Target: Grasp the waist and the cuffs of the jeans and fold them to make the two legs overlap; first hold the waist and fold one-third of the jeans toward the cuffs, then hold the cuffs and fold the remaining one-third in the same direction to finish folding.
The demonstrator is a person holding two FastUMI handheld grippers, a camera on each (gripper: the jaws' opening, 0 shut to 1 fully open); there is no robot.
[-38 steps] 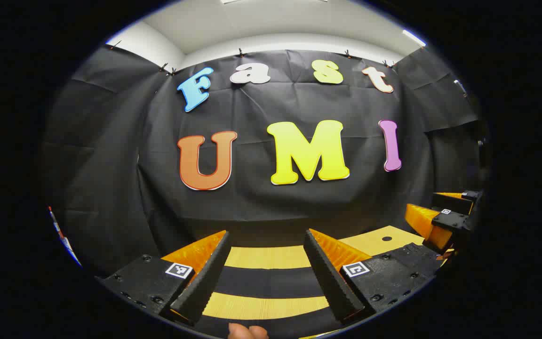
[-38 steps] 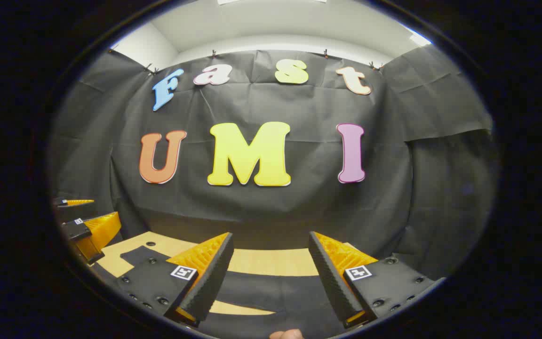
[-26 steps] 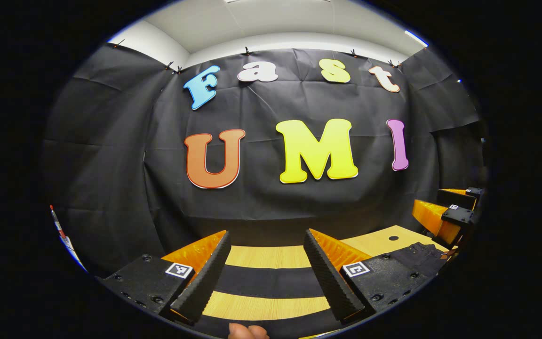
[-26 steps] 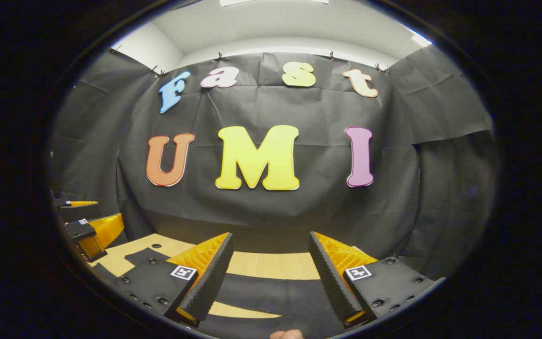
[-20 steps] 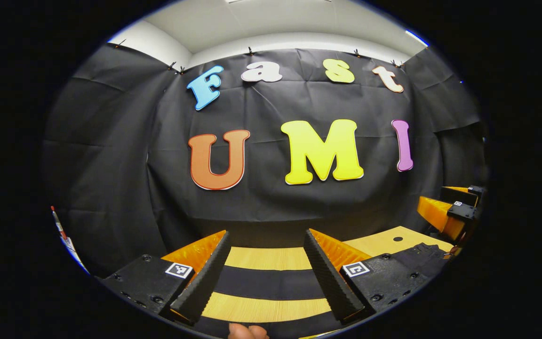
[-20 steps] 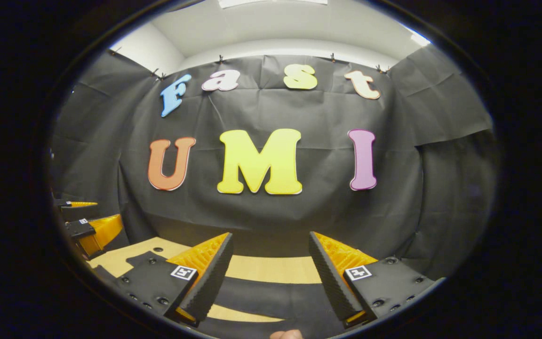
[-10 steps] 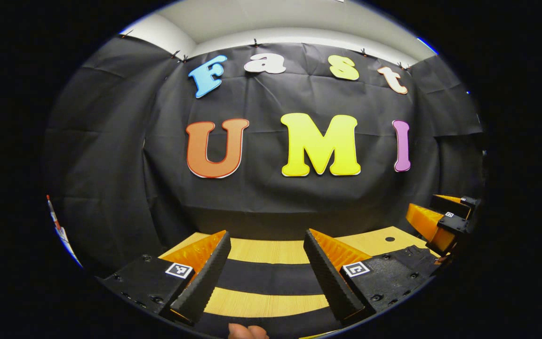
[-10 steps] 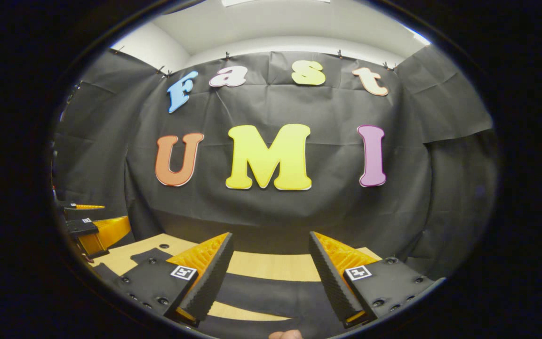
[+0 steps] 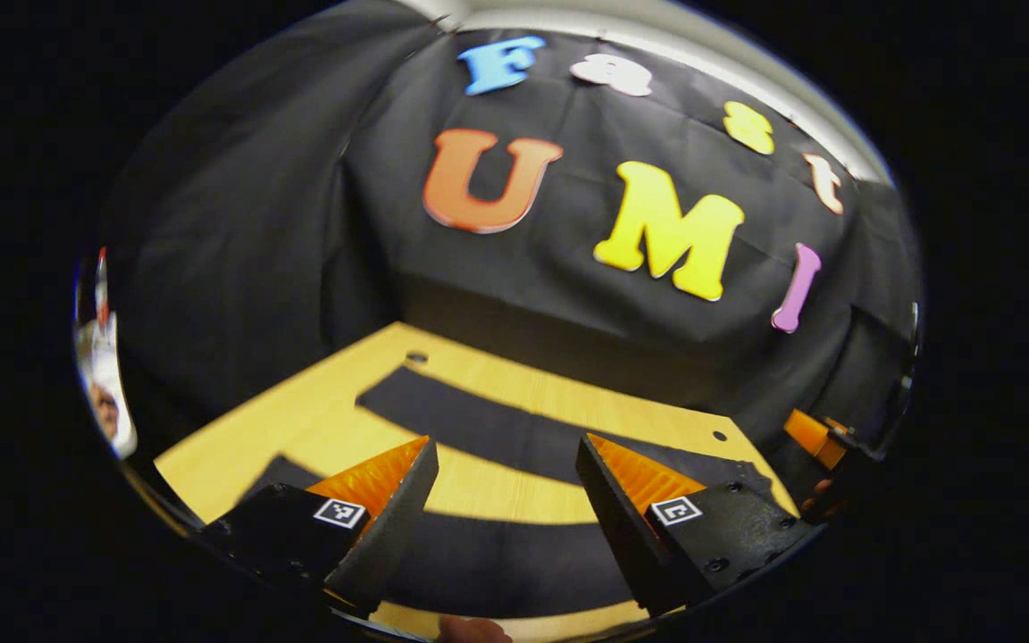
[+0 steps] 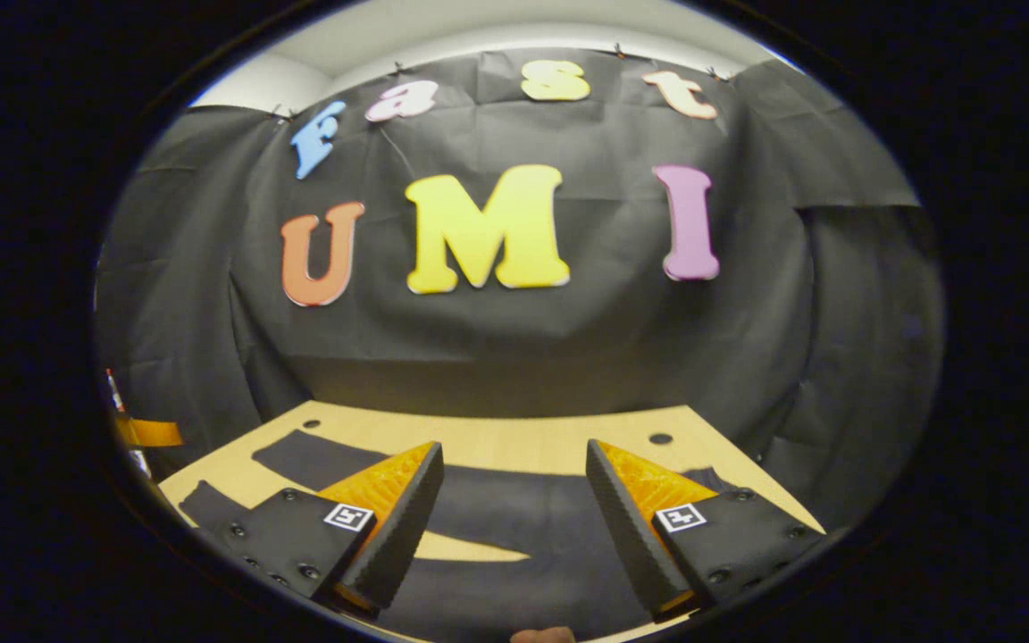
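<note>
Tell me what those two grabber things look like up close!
Each gripper, left and right, has two wedge-shaped fingers with bumpy, ribbed pads facing each other. Behind the fingers sit flat black plates with small screws, and each plate carries a little square black-and-white tag. A bit of the person's finger peeks in at the bottom edge.

We see a light wooden table (image 10: 523, 442) with a small round hole (image 10: 660, 438) near its far right corner and another hole (image 9: 416, 357) at the far left corner. Behind it we find black cloth (image 10: 586, 339) draped as the booth wall, creased and clipped along its top edge. Above the cloth we make out a pale wall and ceiling (image 10: 443, 27), evenly lit.
</note>
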